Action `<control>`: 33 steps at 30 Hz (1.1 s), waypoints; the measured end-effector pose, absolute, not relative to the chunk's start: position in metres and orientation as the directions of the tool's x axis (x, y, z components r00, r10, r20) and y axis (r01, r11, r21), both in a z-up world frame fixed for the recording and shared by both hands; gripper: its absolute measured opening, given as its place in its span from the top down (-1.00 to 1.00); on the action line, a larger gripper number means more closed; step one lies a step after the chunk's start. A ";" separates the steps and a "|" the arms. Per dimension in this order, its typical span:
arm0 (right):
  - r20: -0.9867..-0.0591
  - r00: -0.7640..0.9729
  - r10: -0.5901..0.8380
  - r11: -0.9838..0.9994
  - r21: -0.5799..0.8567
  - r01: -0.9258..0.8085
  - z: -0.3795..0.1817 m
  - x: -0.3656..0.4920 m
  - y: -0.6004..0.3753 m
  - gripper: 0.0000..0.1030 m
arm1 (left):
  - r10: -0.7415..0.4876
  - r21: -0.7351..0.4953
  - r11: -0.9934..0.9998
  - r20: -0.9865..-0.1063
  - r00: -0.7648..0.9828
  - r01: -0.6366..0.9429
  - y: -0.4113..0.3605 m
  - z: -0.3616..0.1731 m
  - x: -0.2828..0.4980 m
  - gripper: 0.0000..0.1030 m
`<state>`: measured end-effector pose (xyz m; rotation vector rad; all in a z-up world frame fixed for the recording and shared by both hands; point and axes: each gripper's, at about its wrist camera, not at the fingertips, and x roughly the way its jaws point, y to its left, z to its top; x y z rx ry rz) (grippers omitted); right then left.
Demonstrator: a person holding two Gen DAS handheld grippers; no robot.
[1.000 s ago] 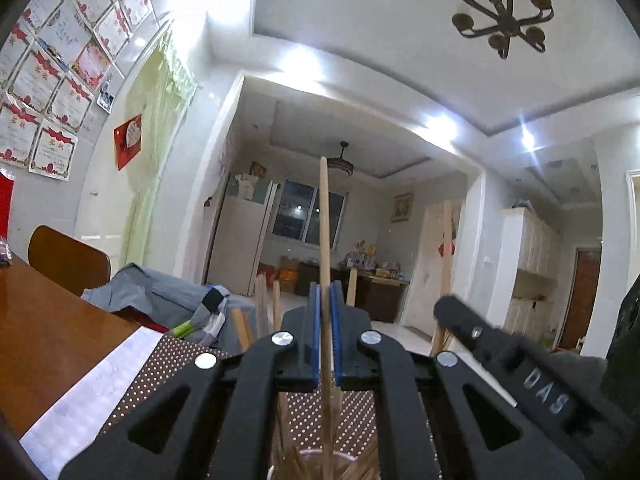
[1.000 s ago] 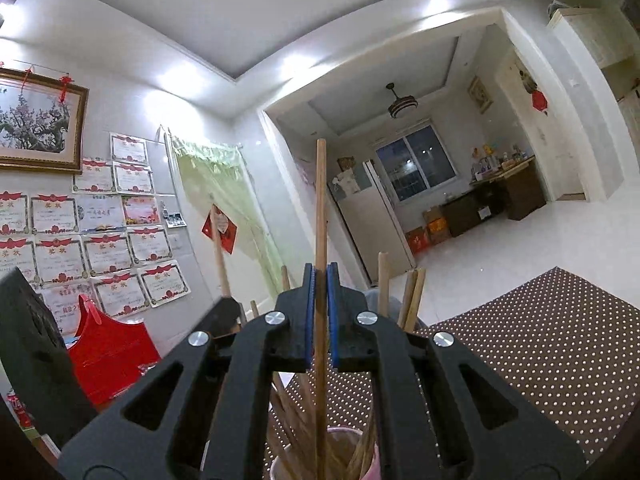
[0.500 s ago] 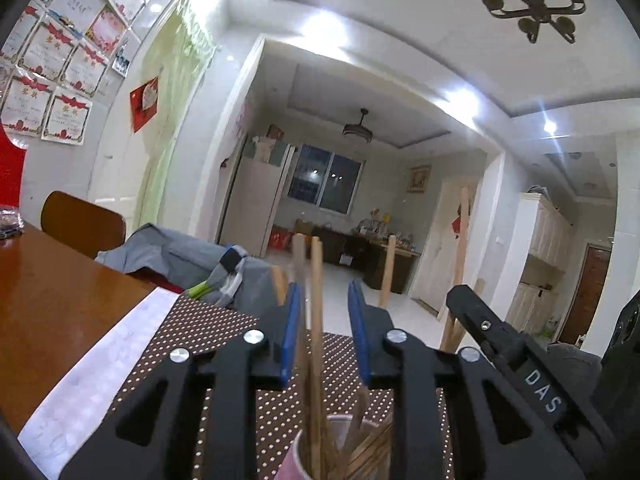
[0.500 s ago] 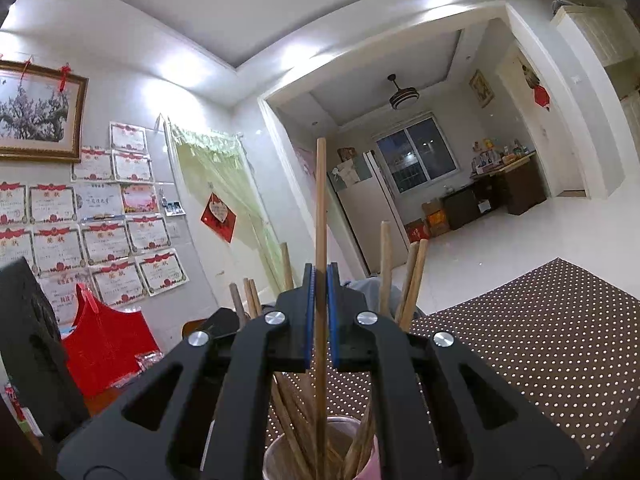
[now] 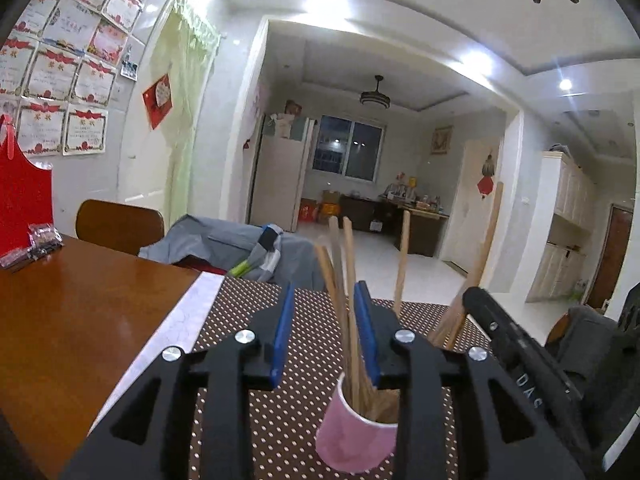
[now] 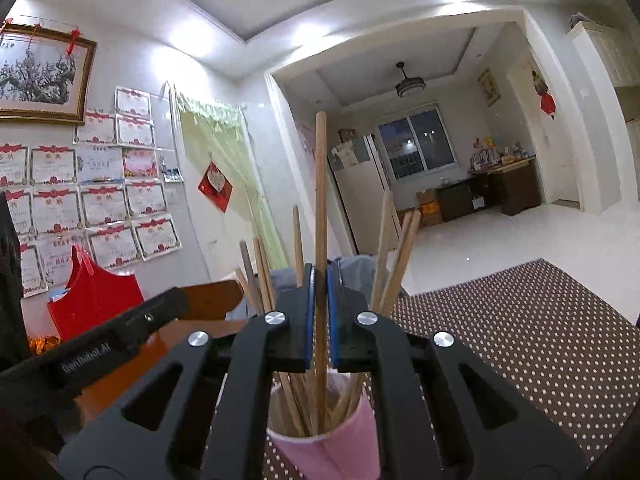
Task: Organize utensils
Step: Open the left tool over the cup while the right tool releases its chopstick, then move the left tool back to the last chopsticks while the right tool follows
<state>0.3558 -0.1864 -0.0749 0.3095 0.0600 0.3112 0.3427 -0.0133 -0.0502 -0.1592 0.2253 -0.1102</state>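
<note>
A pink cup [image 5: 354, 436] stands on the dotted brown mat [image 5: 280, 420] and holds several wooden chopsticks [image 5: 347, 280]. My left gripper [image 5: 325, 336] is open and empty just above the cup, with chopsticks standing between its blue pads. My right gripper [image 6: 320, 312] is shut on one long wooden chopstick [image 6: 320, 200] whose lower end sits inside the pink cup [image 6: 332, 452]. The right gripper's black body [image 5: 520, 368] shows at the right of the left wrist view.
A brown wooden table [image 5: 72, 320] carries the mat and a white paper strip [image 5: 168, 332]. A red bag [image 5: 24, 200] stands at the table's far left. A chair [image 5: 120, 224] with grey clothing [image 5: 228, 248] stands behind.
My left gripper opened and let go of its chopstick, which dropped into the cup, then drew back and up. My right gripper stayed shut on its chopstick and lowered it into the cup.
</note>
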 end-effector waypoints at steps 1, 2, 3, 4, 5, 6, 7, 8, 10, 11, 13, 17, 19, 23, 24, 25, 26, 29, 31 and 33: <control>-0.017 0.951 0.310 0.905 0.310 -0.290 -0.076 0.354 -0.187 0.87 | -0.126 -0.164 0.982 -0.218 0.968 0.091 -0.014 -0.051 0.342 0.40; -0.028 0.950 0.311 0.906 0.312 -0.287 -0.076 0.354 -0.187 0.87 | -0.123 -0.154 0.984 -0.223 0.967 0.089 -0.015 -0.051 0.340 0.39; -0.036 0.949 0.312 0.906 0.311 -0.286 -0.076 0.353 -0.187 0.87 | -0.122 -0.148 0.985 -0.227 0.966 0.089 -0.016 -0.050 0.339 0.39; -0.046 0.948 0.314 0.908 0.306 -0.286 -0.076 0.351 -0.186 0.87 | -0.123 -0.147 0.985 -0.229 0.966 0.091 -0.016 -0.050 0.338 0.36; -0.051 0.948 0.313 0.910 0.301 -0.284 -0.075 0.350 -0.185 0.87 | -0.125 -0.147 0.985 -0.233 0.964 0.093 -0.016 -0.050 0.336 0.31; -0.060 0.949 0.311 0.914 0.292 -0.281 -0.075 0.350 -0.182 0.87 | -0.126 -0.146 0.985 -0.237 0.963 0.093 -0.016 -0.050 0.334 0.30; -0.073 0.948 0.309 0.919 0.282 -0.278 -0.075 0.350 -0.181 0.87 | -0.128 -0.145 0.985 -0.240 0.962 0.095 -0.017 -0.050 0.332 0.29; -0.099 0.944 0.314 0.921 0.272 -0.278 -0.076 0.351 -0.178 0.87 | -0.129 -0.142 0.985 -0.244 0.961 0.096 -0.017 -0.051 0.331 0.29; -0.128 0.940 0.317 0.924 0.264 -0.276 -0.080 0.351 -0.175 0.87 | -0.129 -0.134 0.986 -0.254 0.958 0.097 -0.018 -0.052 0.327 0.29; -0.160 0.936 0.312 0.930 0.252 -0.267 -0.083 0.352 -0.172 0.87 | -0.130 -0.133 0.986 -0.259 0.957 0.098 -0.018 -0.052 0.325 0.29; -0.190 0.931 0.311 0.934 0.243 -0.262 -0.087 0.353 -0.169 0.87 | -0.132 -0.128 0.987 -0.272 0.953 0.100 -0.017 -0.053 0.322 0.29; -0.232 0.930 0.285 0.944 0.235 -0.231 -0.087 0.348 -0.170 0.86 | -0.132 -0.119 0.988 -0.285 0.949 0.101 -0.014 -0.051 0.313 0.29; -0.229 0.934 0.274 0.946 0.241 -0.218 -0.082 0.341 -0.173 0.85 | -0.130 -0.117 0.988 -0.290 0.948 0.099 -0.013 -0.049 0.307 0.25; -0.228 0.936 0.270 0.948 0.232 -0.217 -0.074 0.327 -0.174 0.56 | -0.126 -0.115 0.989 -0.297 0.947 0.096 -0.012 -0.046 0.293 0.09; -0.224 0.937 0.267 0.949 0.230 -0.215 -0.072 0.321 -0.175 0.39 | -0.125 -0.111 0.989 -0.300 0.946 0.096 -0.012 -0.046 0.289 0.08; -0.217 0.939 0.265 0.949 0.230 -0.215 -0.070 0.315 -0.176 0.35 | -0.126 -0.108 0.989 -0.302 0.945 0.097 -0.013 -0.045 0.286 0.07; -0.215 0.940 0.264 0.950 0.228 -0.214 -0.070 0.310 -0.179 0.35 | -0.127 -0.105 0.989 -0.303 0.944 0.100 -0.013 -0.045 0.282 0.07; -0.219 0.940 0.263 0.950 0.228 -0.213 -0.067 0.294 -0.185 0.35 | -0.131 -0.097 0.990 -0.307 0.943 0.106 -0.013 -0.044 0.269 0.04; -0.221 0.941 0.257 0.952 0.227 -0.206 -0.065 0.284 -0.188 0.27 | -0.136 -0.100 0.989 -0.310 0.941 0.110 -0.013 -0.044 0.262 0.02; -0.221 0.941 0.255 0.951 0.234 -0.203 -0.064 0.273 -0.192 0.14 | -0.142 -0.103 0.988 -0.319 0.937 0.114 -0.013 -0.045 0.253 0.01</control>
